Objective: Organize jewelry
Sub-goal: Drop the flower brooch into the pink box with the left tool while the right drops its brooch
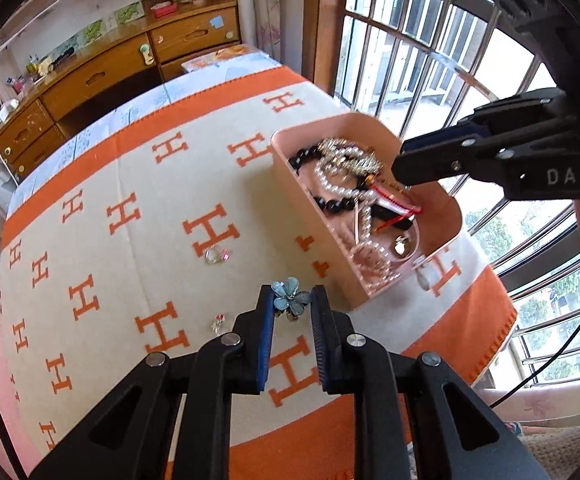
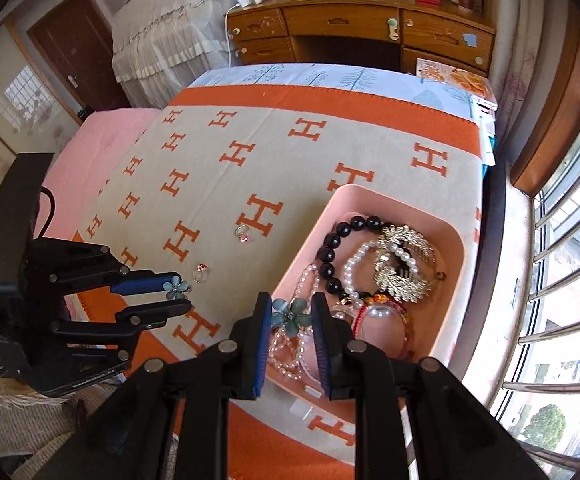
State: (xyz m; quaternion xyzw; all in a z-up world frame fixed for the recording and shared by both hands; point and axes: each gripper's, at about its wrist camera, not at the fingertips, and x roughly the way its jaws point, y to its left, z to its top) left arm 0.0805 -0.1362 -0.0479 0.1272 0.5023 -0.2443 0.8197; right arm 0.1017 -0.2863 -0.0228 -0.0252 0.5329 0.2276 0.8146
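Each of your grippers pinches a blue flower: left gripper (image 1: 291,300) holds one flower (image 1: 290,295), right gripper (image 2: 291,314) its twin (image 2: 291,312). Two rings (image 1: 217,255) lie loose at 11 o'clock. The tray (image 1: 309,216) at 1 o'clock already holds most pieces.

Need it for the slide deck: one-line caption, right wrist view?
Right gripper holds a blue flower earring over the pink plastic jewelry tray.
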